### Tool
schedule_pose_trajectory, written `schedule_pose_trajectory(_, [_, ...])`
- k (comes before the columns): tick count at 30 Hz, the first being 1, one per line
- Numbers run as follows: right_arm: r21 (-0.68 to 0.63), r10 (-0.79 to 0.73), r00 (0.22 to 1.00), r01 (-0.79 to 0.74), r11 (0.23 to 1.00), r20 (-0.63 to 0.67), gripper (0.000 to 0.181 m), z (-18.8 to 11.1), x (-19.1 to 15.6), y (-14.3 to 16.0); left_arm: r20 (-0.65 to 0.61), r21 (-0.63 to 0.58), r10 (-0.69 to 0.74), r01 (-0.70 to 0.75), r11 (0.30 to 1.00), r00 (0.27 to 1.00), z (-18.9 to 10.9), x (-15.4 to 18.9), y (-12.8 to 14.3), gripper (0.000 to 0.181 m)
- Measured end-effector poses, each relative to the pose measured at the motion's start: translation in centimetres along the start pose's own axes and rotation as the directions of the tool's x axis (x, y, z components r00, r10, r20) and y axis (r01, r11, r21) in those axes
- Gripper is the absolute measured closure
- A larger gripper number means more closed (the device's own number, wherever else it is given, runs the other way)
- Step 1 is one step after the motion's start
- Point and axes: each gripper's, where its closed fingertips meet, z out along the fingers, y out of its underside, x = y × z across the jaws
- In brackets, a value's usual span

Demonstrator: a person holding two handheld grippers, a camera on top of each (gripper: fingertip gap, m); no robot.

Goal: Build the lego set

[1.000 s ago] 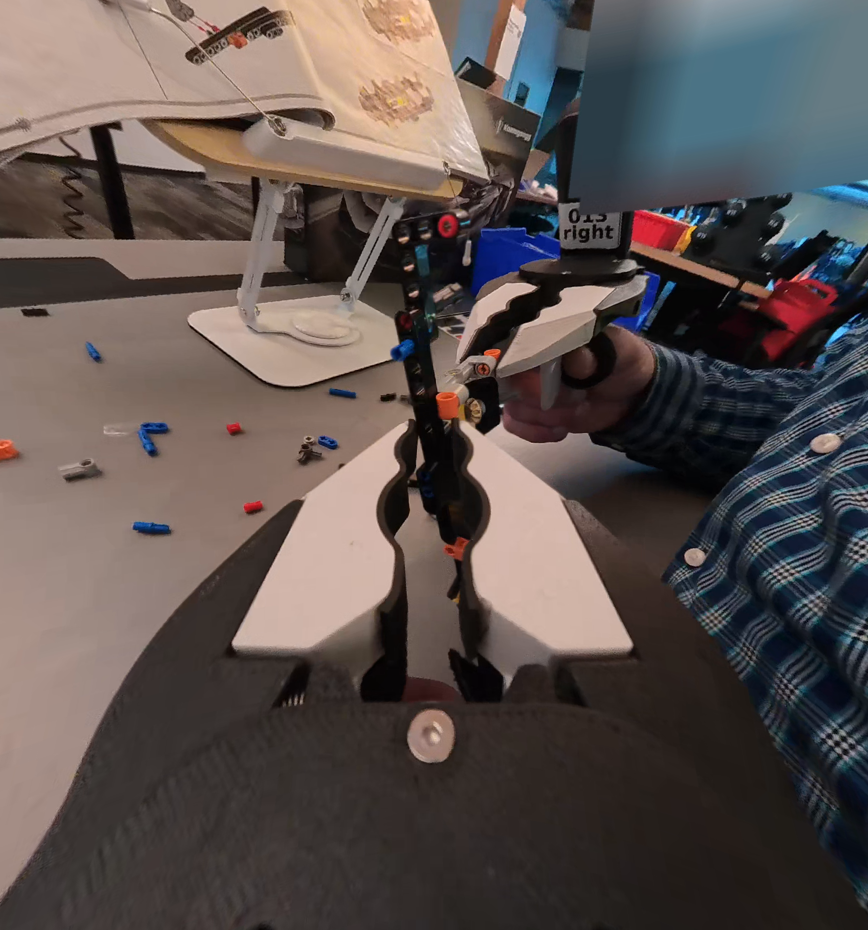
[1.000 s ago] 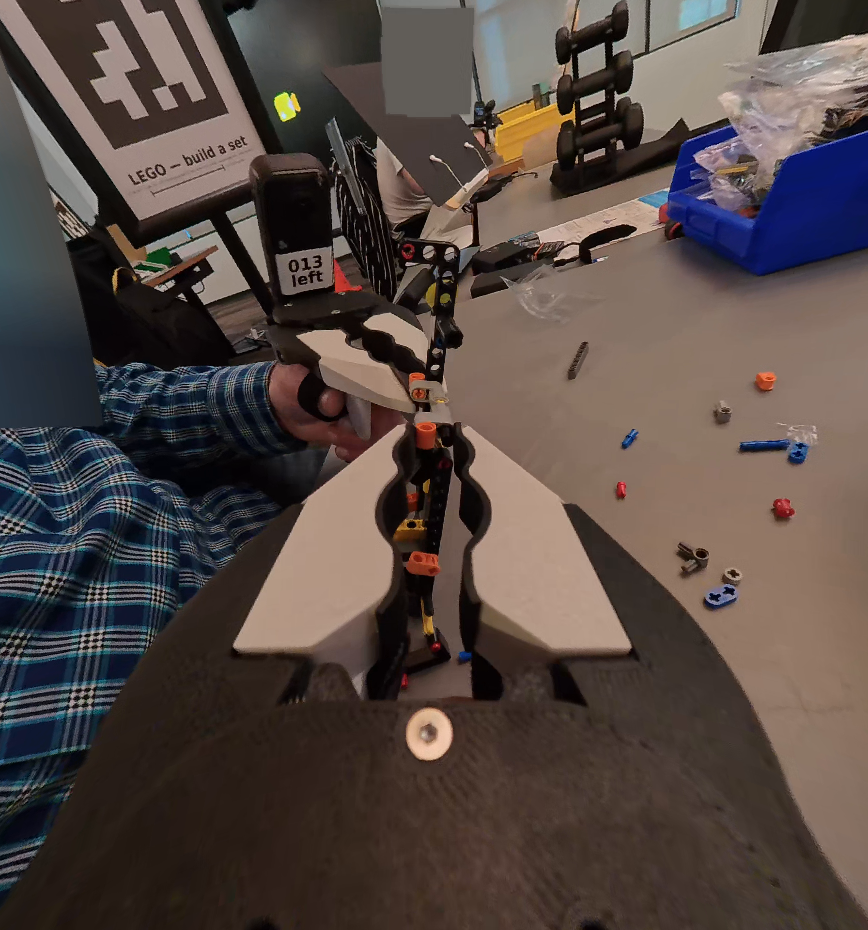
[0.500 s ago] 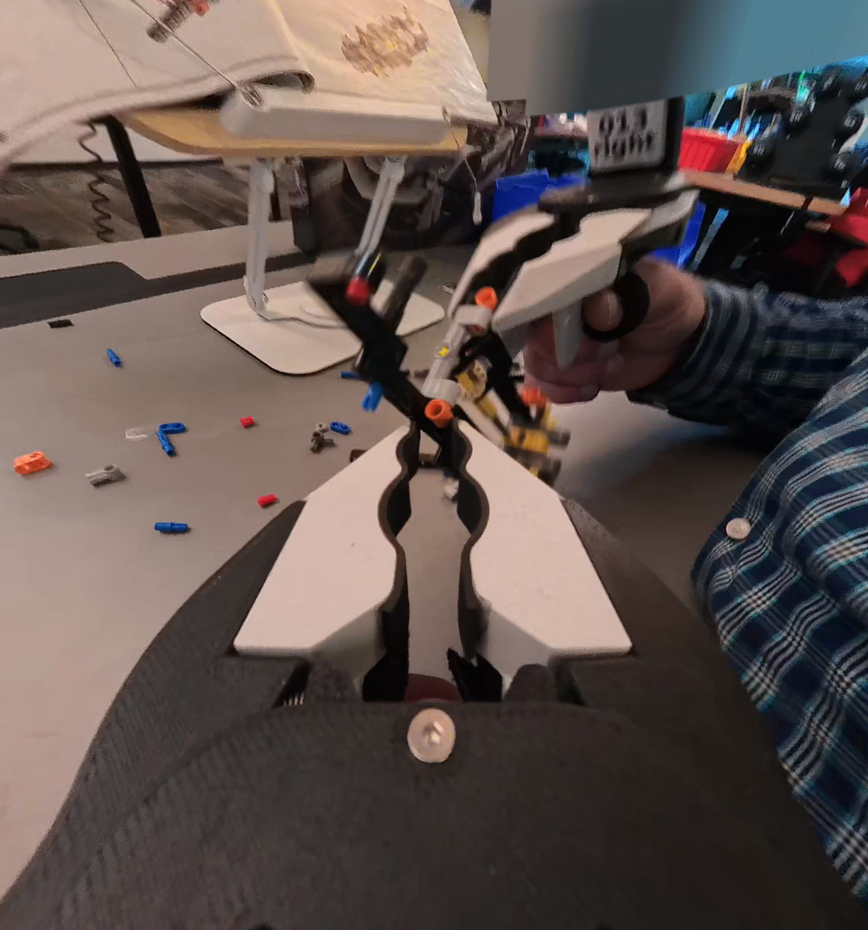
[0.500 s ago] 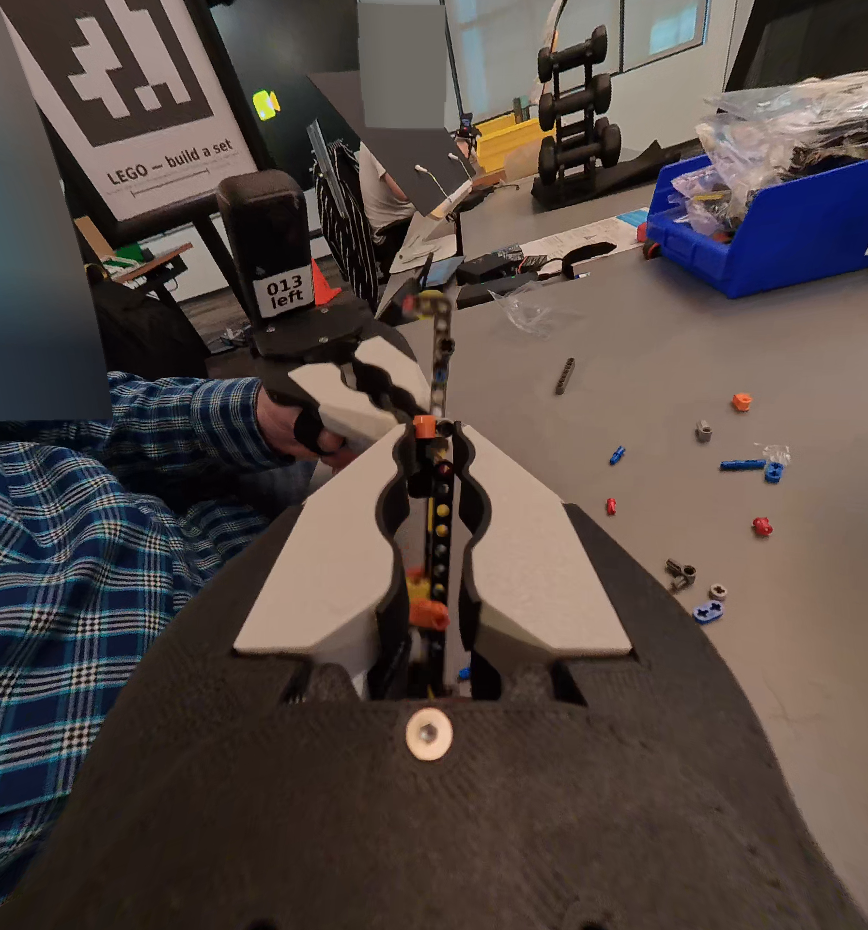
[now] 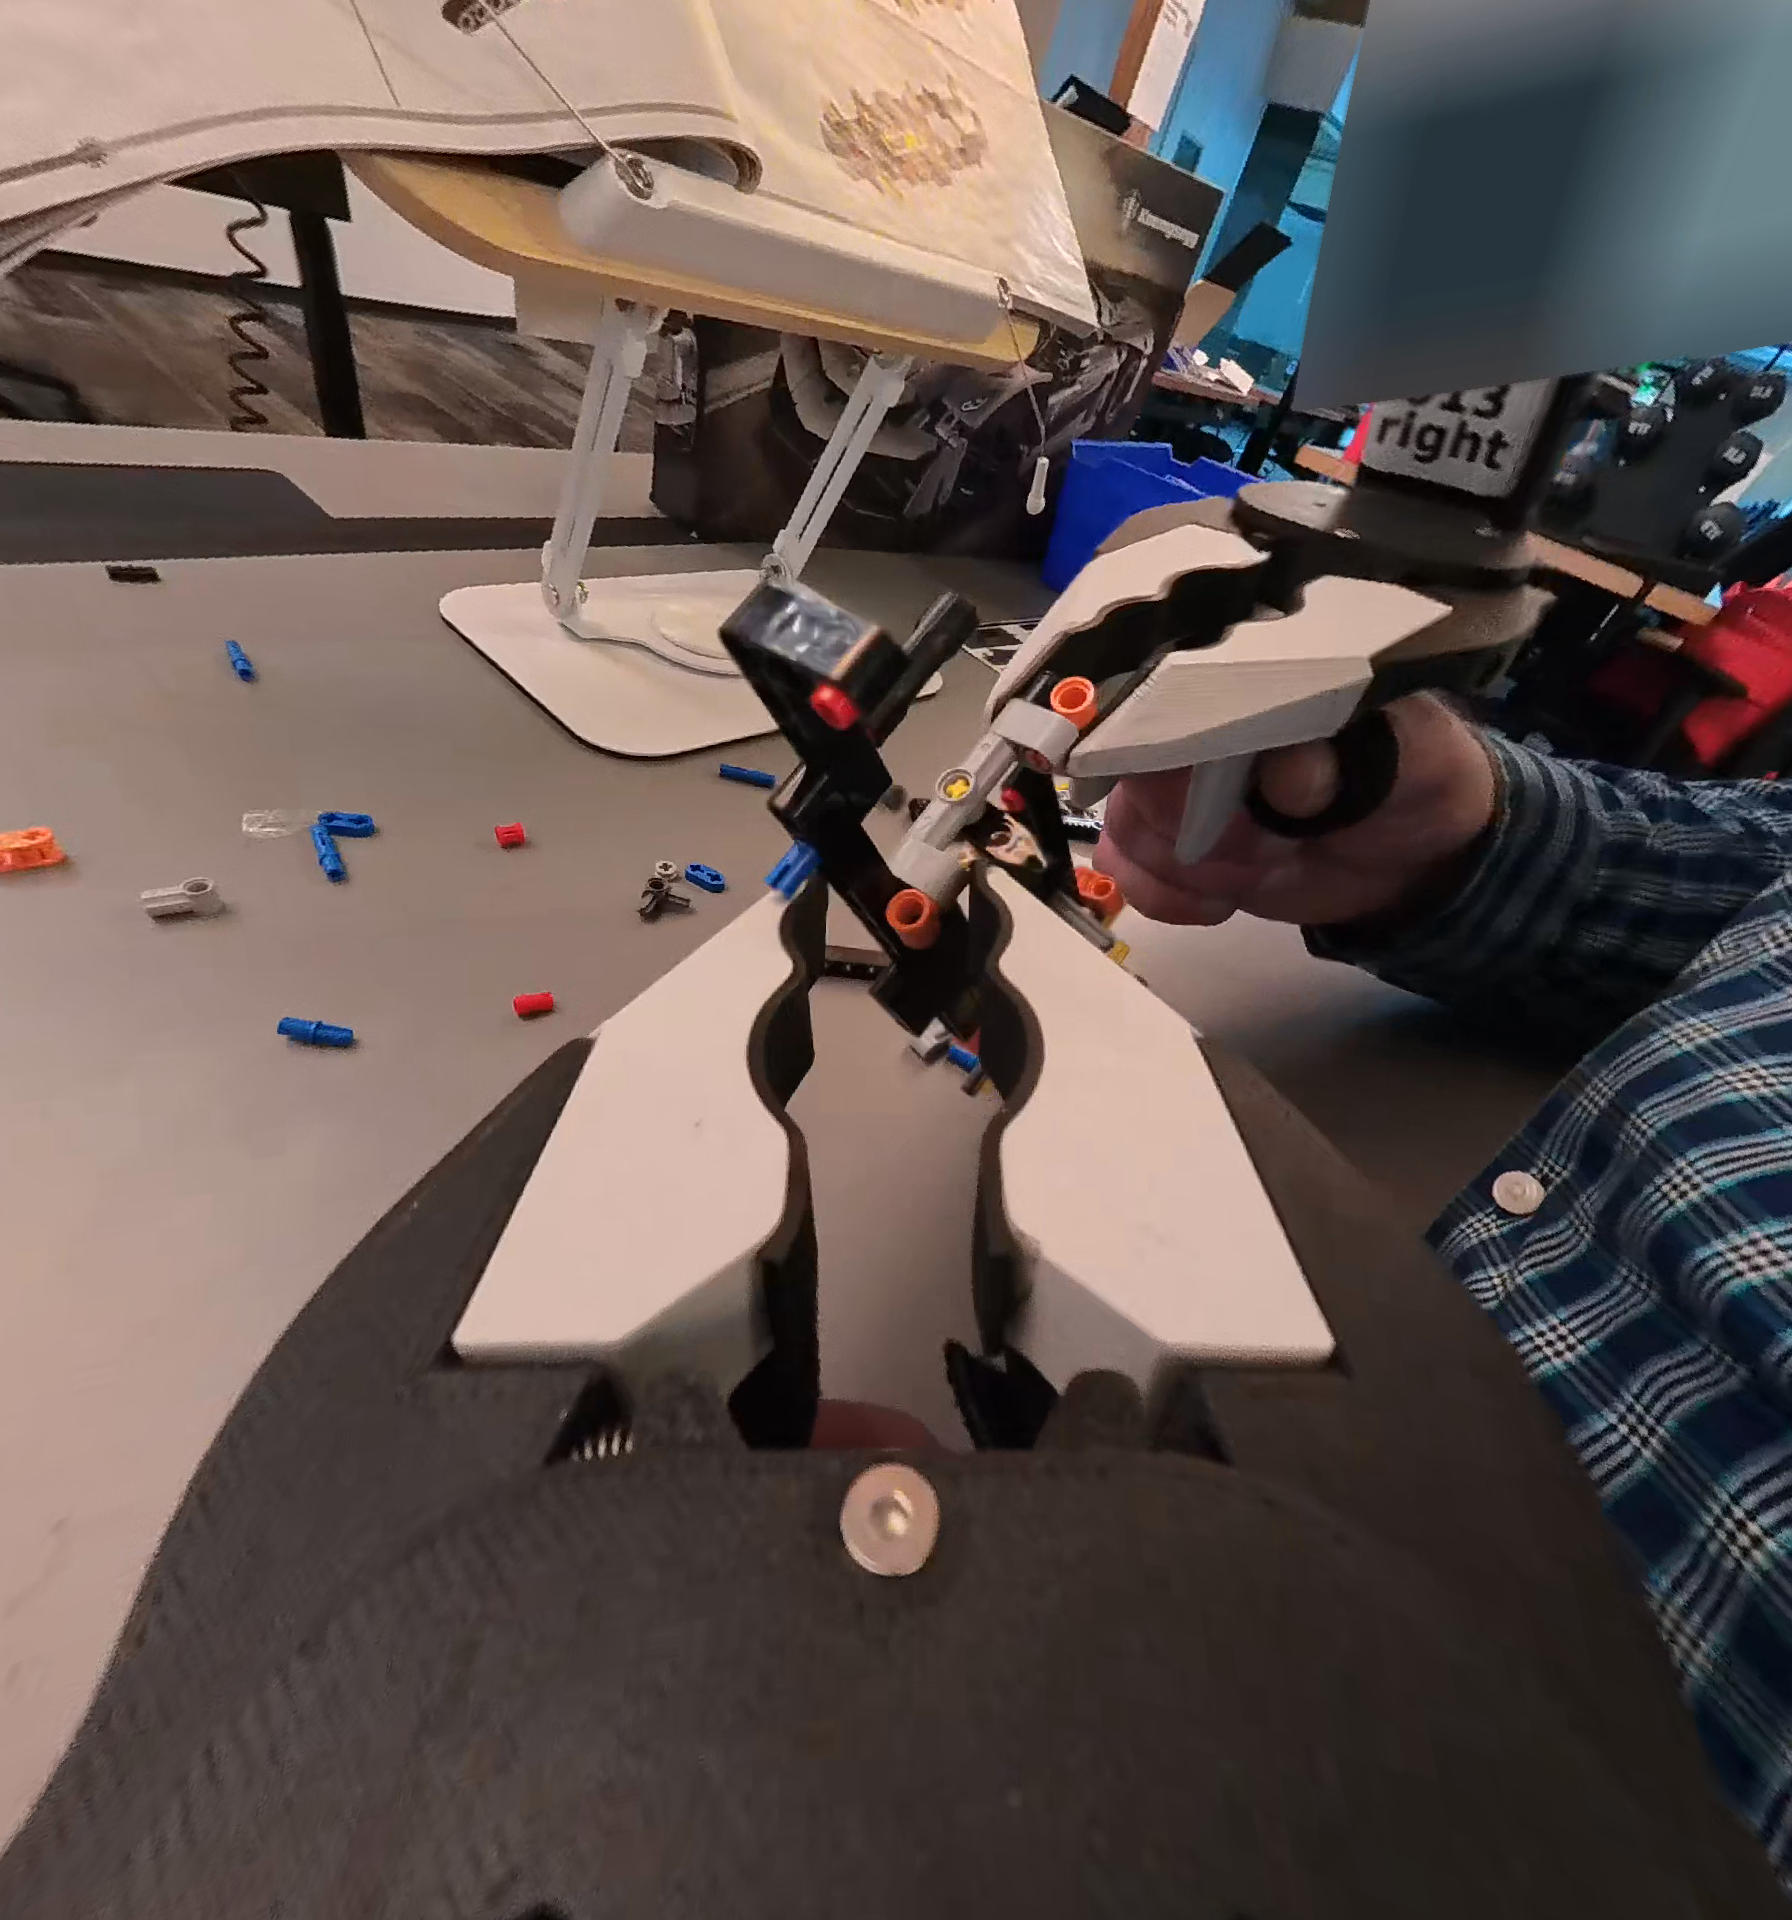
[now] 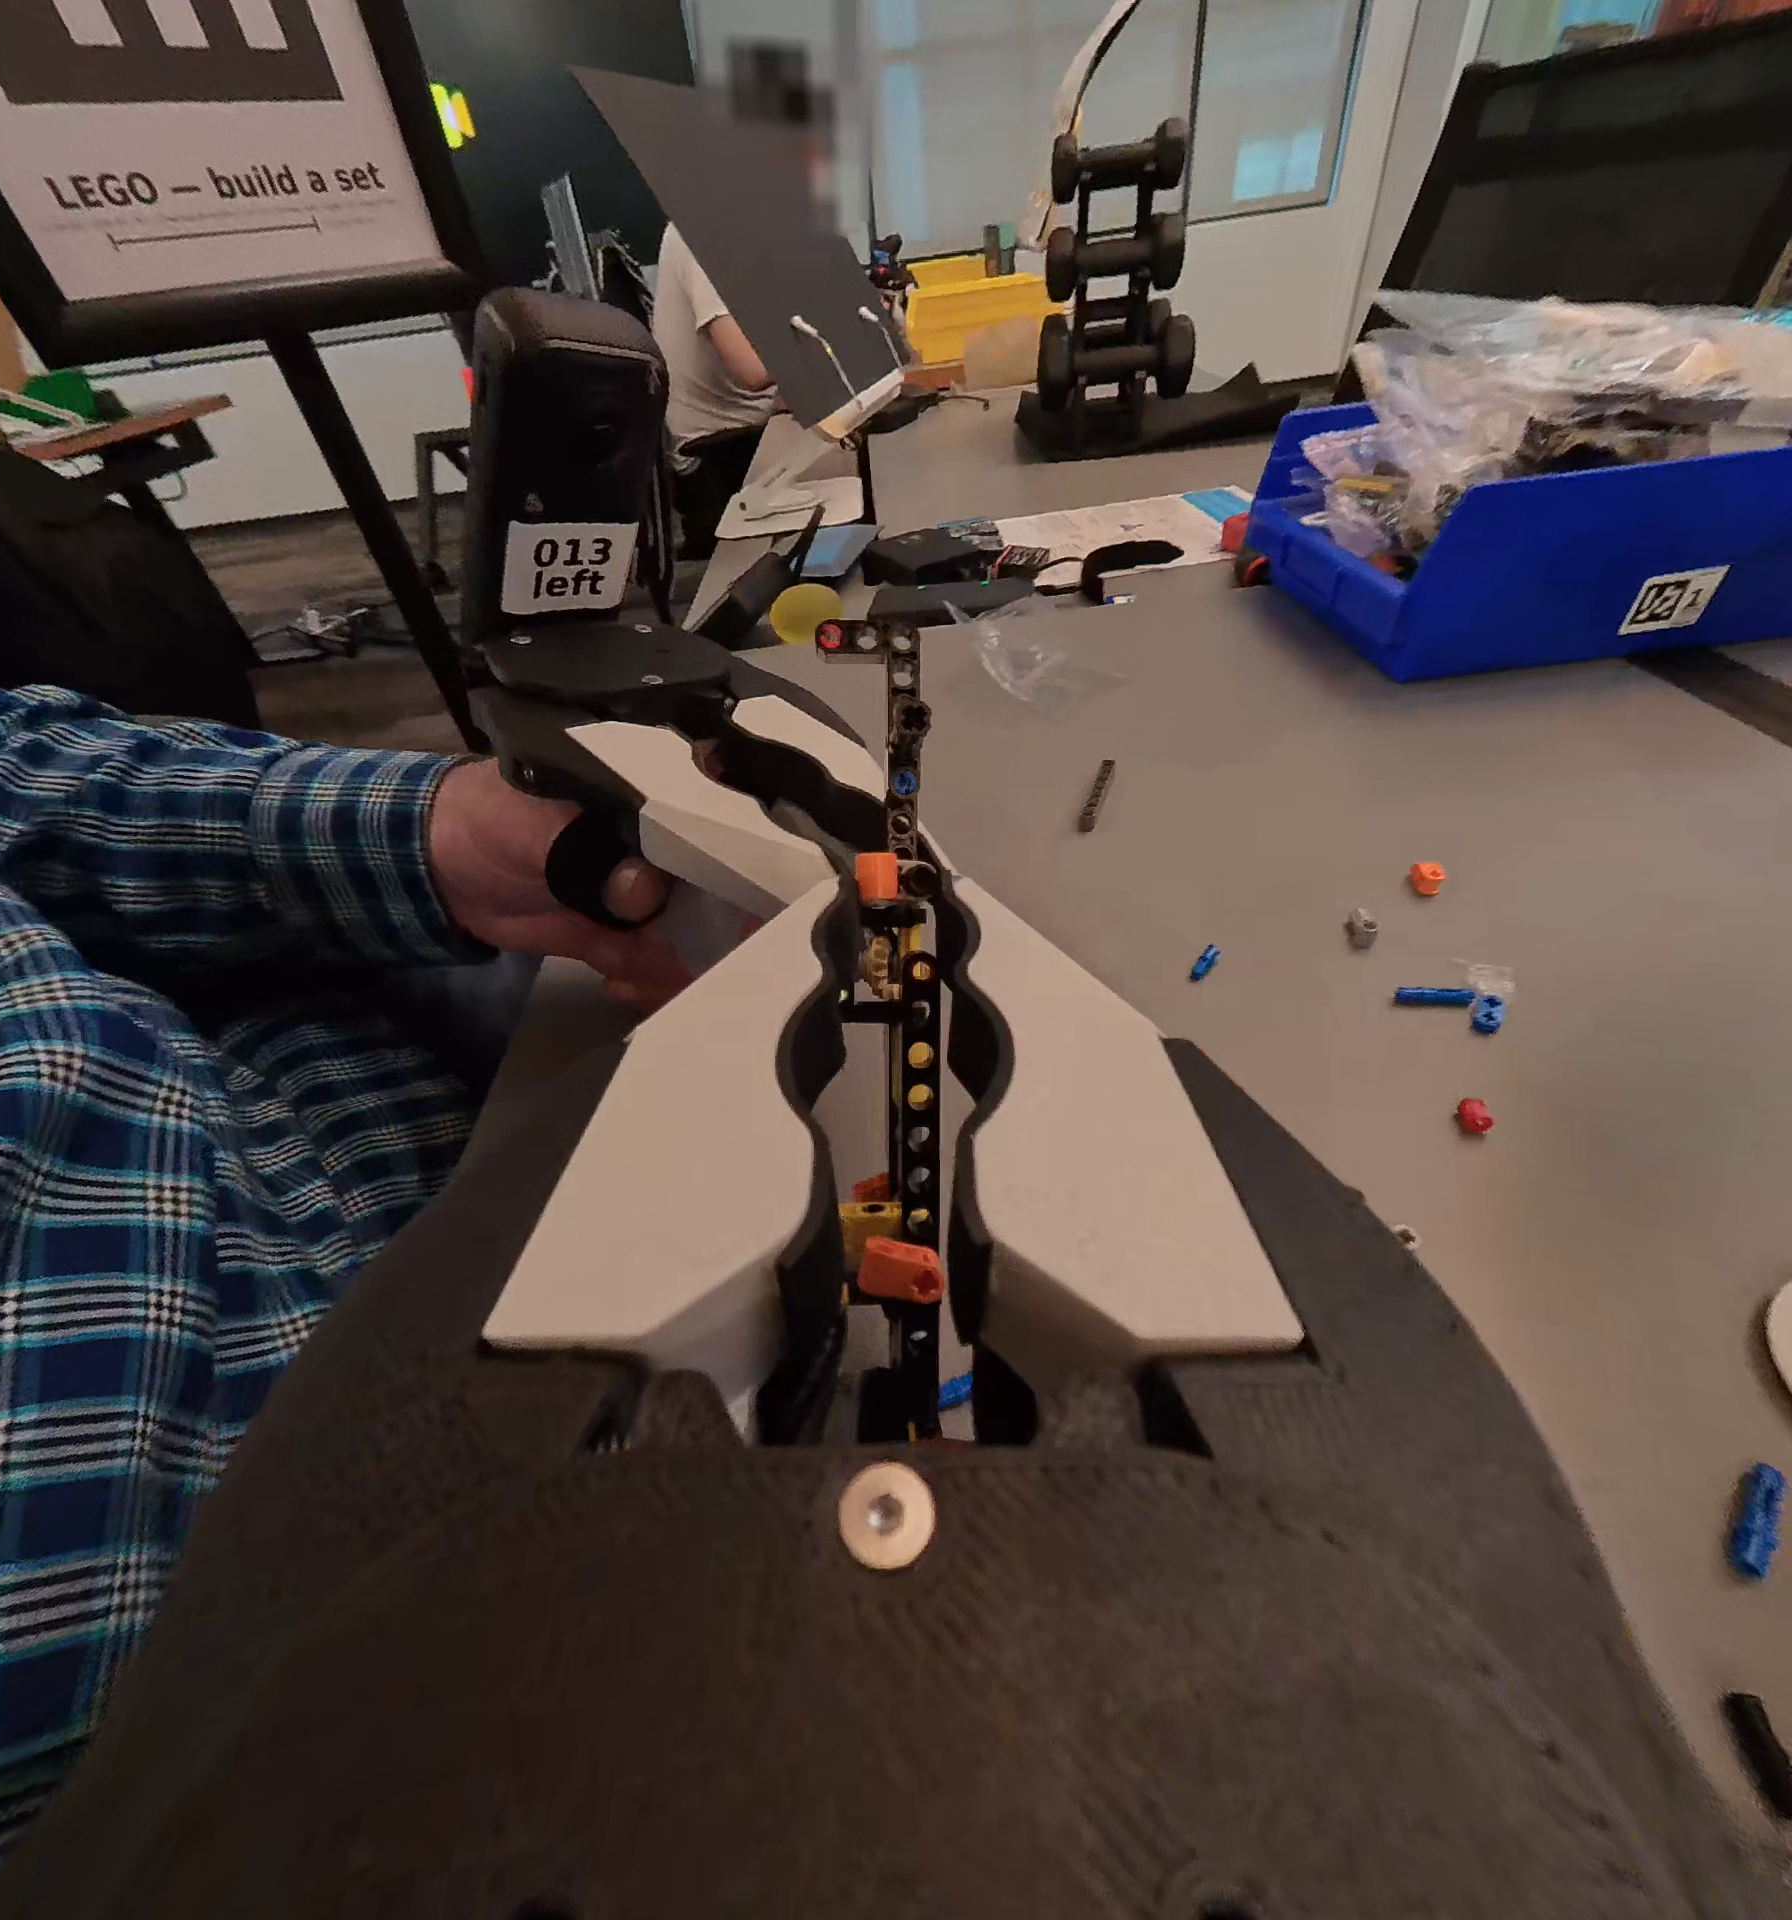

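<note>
A: Risk first. Both grippers hold one black lego frame (image 5: 850, 831) in the air above the bench (image 5: 196, 1143). The left gripper (image 5: 897, 925) has its fingers closed on the frame's lower part, just beside an orange pin (image 5: 911, 914). The right gripper (image 5: 1053, 717) pinches the grey and orange end higher up.

B: So what fails?

A: Likely a twist. If the two hands turn against each other, a joint could pop and the frame could split. The left hold is only at the fingertips, so the frame could also pivot or slip out. Dropped pins would scatter among the loose blue and red pieces (image 5: 315, 1031) on the bench.

B: View differences?

A: The left wrist view shows the tilt of the frame, the right gripper side on, and the booklet stand (image 5: 663, 665). The right wrist view looks along the frame (image 6: 918, 1091), running deep between the right gripper (image 6: 897, 904) fingers, with yellow holes and an orange connector (image 6: 897, 1270). It also shows the left gripper (image 6: 861, 842) and a blue bin (image 6: 1557, 582) of bagged parts.
</note>
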Motion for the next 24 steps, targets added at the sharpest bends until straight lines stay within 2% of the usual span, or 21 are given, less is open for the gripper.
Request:
schedule_pose_trajectory(4, [0.024, -0.063, 0.995, 0.065, 0.998, -0.073, 0.17, -0.1, 0.1, -0.4, 0.02, 0.035, -0.052, 0.051, 0.998, 0.998, -0.1, -0.6, -0.5, 0.147])
schedule_pose_trajectory(11, [0.024, -0.178, 0.965, 0.186, 0.982, -0.195, 0.17, -0.1, 0.2, -0.4, 0.042, 0.068, -0.089, 0.086, 0.994, 0.995, -0.5, -1.1, -1.1, 0.146])
schedule_pose_trajectory(19, [-0.005, -0.269, 0.926, 0.277, 0.961, -0.264, 0.169, 0.1, 0.0, -0.4, 0.056, 0.08, -0.067, 0.062, 0.995, 0.996, -0.3, -0.9, -1.2, 0.161])
schedule_pose_trajectory(24, [-0.018, -0.299, 0.916, 0.306, 0.952, -0.267, 0.17, 0.1, -0.1, -0.3, 0.055, 0.058, 0.016, -0.019, 0.998, 0.998, -0.2, -0.7, -1.2, 0.165])
